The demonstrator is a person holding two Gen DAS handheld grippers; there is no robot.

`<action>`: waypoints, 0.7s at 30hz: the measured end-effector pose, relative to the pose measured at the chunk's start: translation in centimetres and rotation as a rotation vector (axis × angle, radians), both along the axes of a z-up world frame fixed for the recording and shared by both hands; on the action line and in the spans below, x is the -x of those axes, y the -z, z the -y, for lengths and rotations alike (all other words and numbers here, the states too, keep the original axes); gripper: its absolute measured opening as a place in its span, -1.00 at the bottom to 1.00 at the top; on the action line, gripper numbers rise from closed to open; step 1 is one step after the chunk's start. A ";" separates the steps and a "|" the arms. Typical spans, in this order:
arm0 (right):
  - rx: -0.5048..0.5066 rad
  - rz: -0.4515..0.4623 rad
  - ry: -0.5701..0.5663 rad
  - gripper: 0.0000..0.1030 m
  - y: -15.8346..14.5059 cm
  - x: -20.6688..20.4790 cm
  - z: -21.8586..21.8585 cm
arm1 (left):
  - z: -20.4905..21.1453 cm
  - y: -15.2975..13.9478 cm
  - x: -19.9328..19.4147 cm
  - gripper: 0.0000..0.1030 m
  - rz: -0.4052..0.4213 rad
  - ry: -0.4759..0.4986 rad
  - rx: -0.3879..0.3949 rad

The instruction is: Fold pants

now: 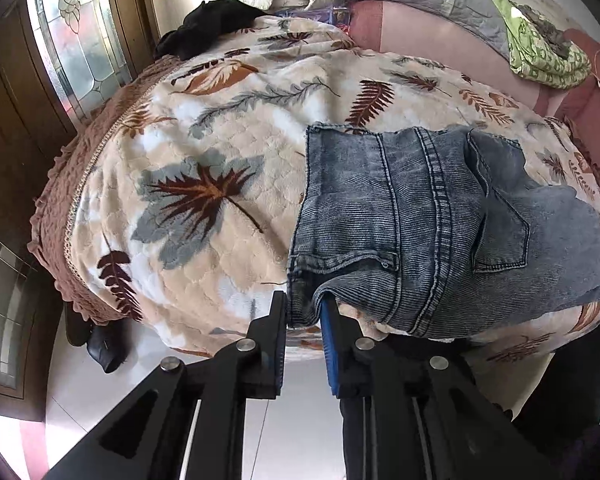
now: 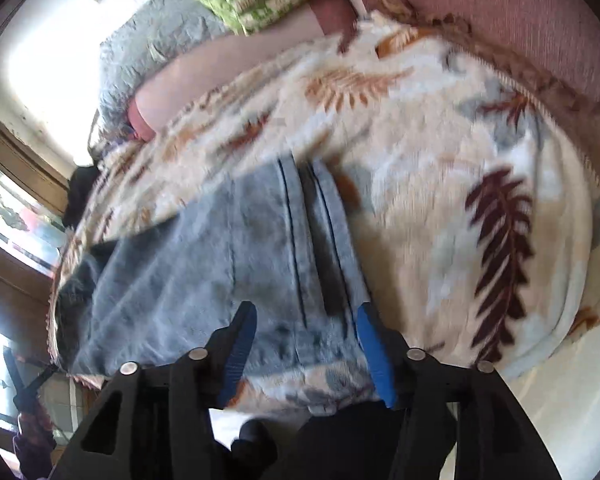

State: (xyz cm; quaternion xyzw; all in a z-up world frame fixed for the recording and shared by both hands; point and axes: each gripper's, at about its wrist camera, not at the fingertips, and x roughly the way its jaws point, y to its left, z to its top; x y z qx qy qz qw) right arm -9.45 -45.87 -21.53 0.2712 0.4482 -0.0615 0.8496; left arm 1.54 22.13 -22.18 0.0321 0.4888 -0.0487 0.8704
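Left wrist view: left tongs (image 1: 305,312) clenched on the folded jeans' (image 1: 420,216) lower-centre hem atop the leaf-print blanket (image 1: 204,128); right wrist view, blurred: right tongs (image 2: 306,320) apparently released over jeans (image 2: 204,264).

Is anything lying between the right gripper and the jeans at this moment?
Nothing visible. The right gripper is open directly over the near edge of the jeans, with only denim and the leaf-print blanket beneath. The left gripper is already shut on the jeans' edge.

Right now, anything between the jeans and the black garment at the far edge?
Only bare leaf-print blanket between jeans and black garment; left wrist view shows it.
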 end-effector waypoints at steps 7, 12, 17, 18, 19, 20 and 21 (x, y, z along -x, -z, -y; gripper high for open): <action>0.020 0.054 0.008 0.14 -1.1 -7.0 -0.1 | -0.2 -2.8 0.9 -0.63 0.058 -0.059 -0.075; -0.001 0.015 0.062 0.14 1.4 -12.3 0.9 | 1.4 -4.8 1.1 -0.63 0.099 -0.021 0.002; -0.036 -0.053 0.022 -0.09 4.2 -15.1 0.1 | 6.6 -4.9 0.5 -0.63 0.106 0.104 0.059; 0.024 -0.056 0.005 -0.32 4.0 -15.2 -0.6 | 7.8 -4.6 0.3 -0.63 0.100 0.133 0.064; 0.083 -0.067 -0.004 -0.78 3.9 -15.2 -1.1 | 8.9 -4.3 0.2 -0.62 0.094 0.159 0.067; 0.088 -0.066 0.004 -0.78 3.8 -15.0 -1.1 | 10.1 -4.0 0.0 -0.62 0.087 0.181 0.068; 0.077 -0.046 0.025 -0.78 3.4 -14.6 -0.8 | 11.1 -3.6 -0.2 -0.62 0.079 0.199 0.069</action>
